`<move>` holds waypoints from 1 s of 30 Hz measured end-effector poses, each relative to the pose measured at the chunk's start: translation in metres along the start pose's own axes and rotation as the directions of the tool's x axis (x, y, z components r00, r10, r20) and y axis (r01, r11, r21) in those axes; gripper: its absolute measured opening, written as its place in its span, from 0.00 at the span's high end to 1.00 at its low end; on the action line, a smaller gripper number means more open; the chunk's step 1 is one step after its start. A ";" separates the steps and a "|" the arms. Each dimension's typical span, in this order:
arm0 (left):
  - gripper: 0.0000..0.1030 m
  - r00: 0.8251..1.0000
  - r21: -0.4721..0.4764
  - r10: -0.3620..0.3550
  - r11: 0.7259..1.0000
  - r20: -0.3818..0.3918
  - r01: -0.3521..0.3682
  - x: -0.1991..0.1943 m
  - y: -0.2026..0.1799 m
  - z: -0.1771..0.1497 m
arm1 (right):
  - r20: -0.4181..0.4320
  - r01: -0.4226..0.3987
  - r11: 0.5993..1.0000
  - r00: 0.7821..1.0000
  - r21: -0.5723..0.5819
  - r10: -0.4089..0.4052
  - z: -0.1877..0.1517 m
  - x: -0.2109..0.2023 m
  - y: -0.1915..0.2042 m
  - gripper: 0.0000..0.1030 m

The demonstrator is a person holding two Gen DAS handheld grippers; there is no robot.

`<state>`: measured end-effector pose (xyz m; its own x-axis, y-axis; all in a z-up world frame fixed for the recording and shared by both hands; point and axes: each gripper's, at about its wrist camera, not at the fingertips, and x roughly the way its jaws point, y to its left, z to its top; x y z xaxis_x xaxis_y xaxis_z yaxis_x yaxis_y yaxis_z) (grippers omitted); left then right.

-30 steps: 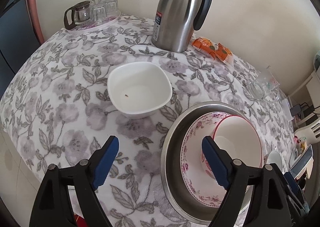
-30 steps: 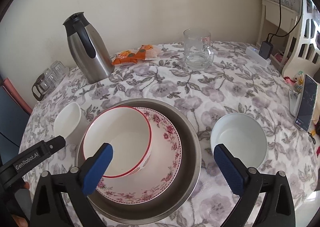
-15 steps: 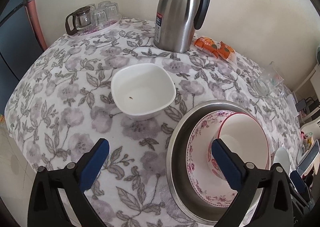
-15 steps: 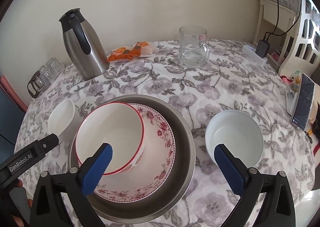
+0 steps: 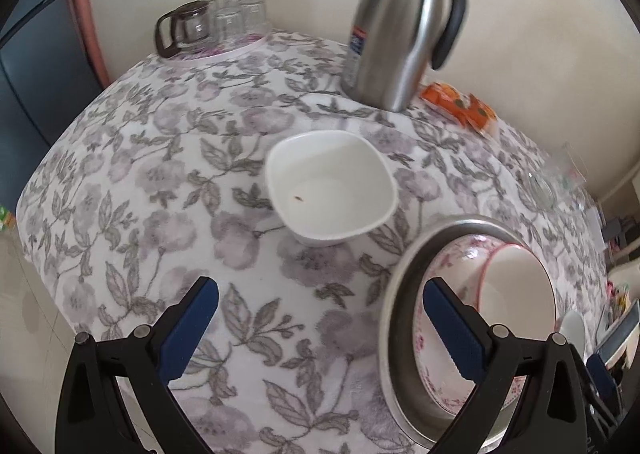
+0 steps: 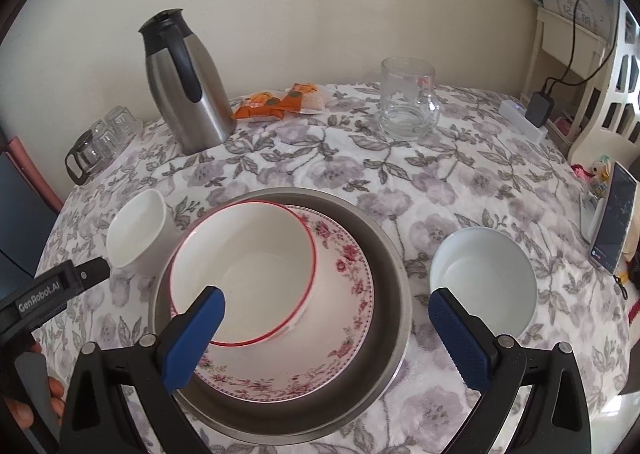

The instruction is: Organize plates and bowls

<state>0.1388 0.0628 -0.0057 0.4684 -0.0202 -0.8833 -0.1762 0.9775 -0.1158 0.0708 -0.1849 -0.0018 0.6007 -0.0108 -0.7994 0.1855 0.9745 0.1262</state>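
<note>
A steel basin point(image 6: 396, 294) holds a floral plate point(image 6: 344, 294) with a red-rimmed bowl point(image 6: 248, 270) in it. The stack also shows in the left wrist view, basin point(image 5: 394, 314) and bowl point(image 5: 516, 294). A square white bowl point(image 5: 328, 186) stands on the cloth left of the basin, also in the right wrist view point(image 6: 136, 234). A round white bowl point(image 6: 484, 278) stands right of the basin. My left gripper point(image 5: 320, 324) is open and empty, short of the square bowl. My right gripper point(image 6: 326, 334) is open and empty above the basin's near side.
A steel thermos point(image 6: 184, 82), an orange snack packet point(image 6: 280, 102) and a glass mug point(image 6: 408, 98) stand at the back. A glass teapot with cups point(image 5: 208, 24) is at the far left. A phone point(image 6: 614, 230) leans at the right table edge.
My left gripper has swung left, so the square bowl now sits more centrally ahead of it. My right gripper has pulled back slightly. Both stay open.
</note>
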 end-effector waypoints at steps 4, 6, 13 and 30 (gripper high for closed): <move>0.01 1.000 -0.052 0.009 0.999 0.010 -0.008 -0.002 0.020 0.005 | 0.017 -0.023 0.999 1.000 -0.033 0.024 0.001 -0.003 0.015 0.00; 0.01 1.000 -0.066 0.015 0.998 0.013 -0.014 -0.002 0.026 0.006 | 0.020 -0.032 0.998 0.999 -0.048 0.033 0.000 -0.003 0.023 0.00; 0.01 0.999 -0.112 0.030 0.993 0.027 -0.026 -0.006 0.046 0.012 | 0.019 -0.092 0.992 0.995 -0.088 0.094 -0.003 -0.002 0.051 0.00; 0.01 0.998 -0.227 0.053 0.973 0.034 -0.044 -0.006 0.094 0.018 | 0.044 -0.238 0.964 0.969 -0.117 0.244 -0.007 0.005 0.107 0.00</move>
<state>0.1351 0.1582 -0.0027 0.4879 0.0389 -0.8720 -0.3886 0.9042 -0.1771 0.0878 -0.0789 0.0033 0.6615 0.2177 -0.7176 -0.0553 0.9685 0.2428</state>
